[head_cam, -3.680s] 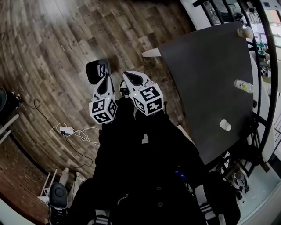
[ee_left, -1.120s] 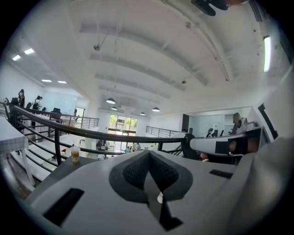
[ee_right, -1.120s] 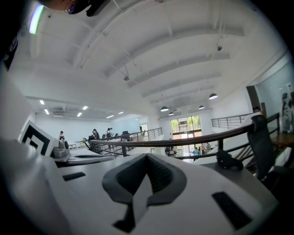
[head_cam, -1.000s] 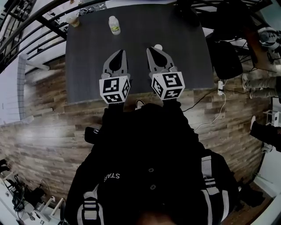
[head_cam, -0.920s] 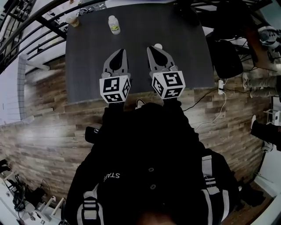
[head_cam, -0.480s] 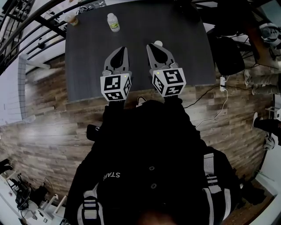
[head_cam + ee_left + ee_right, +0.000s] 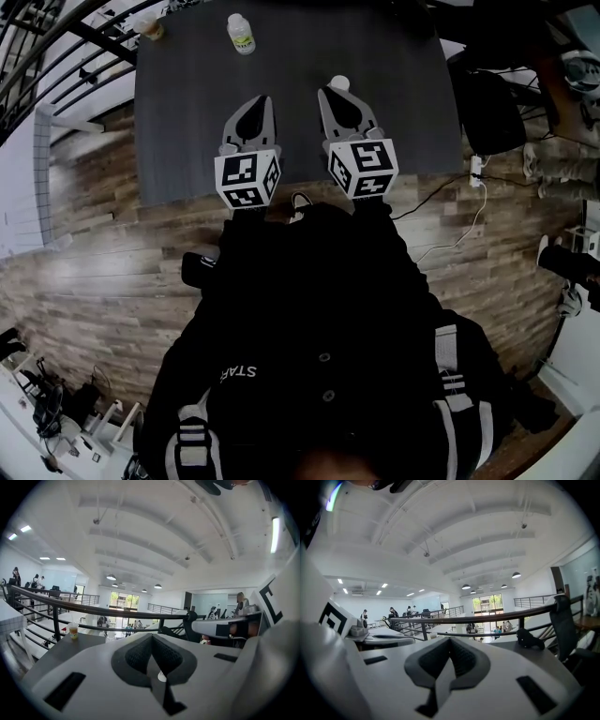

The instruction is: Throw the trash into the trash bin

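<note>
Reaching stage, I judge; left gripper [image 7: 255,101] and right gripper [image 7: 331,94] hover clenched (both empty) over the dark table [image 7: 412,103]; next I open one for the plastic bottle [image 7: 241,33]

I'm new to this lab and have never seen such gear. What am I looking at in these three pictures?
No robot here: a person in black holds a two-jaw gripper in each hand. The top-down picture comes from a camera on the person's head; it shows the left gripper and the right gripper over a dark table. The other two come from cameras riding on each gripper, looking along its jaws. On the table stand a small bottle, a cup at the far corner and a small white object just past the right gripper. Both grippers are shut and hold nothing.
</note>
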`<state>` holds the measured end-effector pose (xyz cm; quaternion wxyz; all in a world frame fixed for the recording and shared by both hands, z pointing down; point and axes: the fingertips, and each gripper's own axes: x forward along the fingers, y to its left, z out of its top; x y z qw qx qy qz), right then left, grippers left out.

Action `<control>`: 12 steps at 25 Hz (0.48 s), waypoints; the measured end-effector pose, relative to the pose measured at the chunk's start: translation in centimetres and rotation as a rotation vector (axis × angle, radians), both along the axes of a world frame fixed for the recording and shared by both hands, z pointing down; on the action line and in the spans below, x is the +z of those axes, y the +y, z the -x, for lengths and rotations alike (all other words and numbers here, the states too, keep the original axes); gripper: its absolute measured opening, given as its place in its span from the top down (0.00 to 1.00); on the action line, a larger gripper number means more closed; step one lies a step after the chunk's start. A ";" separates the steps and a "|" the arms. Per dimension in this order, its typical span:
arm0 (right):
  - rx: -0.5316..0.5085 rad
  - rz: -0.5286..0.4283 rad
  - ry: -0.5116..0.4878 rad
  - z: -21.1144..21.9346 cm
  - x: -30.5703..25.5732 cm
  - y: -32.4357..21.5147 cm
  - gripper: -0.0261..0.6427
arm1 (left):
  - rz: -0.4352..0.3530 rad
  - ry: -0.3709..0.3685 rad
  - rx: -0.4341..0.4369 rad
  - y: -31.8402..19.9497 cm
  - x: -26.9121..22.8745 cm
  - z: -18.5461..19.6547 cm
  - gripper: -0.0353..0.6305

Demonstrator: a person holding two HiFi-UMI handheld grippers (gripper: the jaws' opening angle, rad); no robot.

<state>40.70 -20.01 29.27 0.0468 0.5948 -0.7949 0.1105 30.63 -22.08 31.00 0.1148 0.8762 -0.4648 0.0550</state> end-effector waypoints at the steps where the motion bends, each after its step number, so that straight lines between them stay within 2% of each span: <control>1: 0.002 0.009 0.003 -0.1 0.4 -0.1 0.94 | 0.007 -0.003 -0.002 -0.1 0.3 0.0 0.95; 12: 0.014 0.125 0.016 -2.0 6.3 -0.6 0.94 | 0.109 -0.035 -0.005 -0.3 5.3 -1.6 0.95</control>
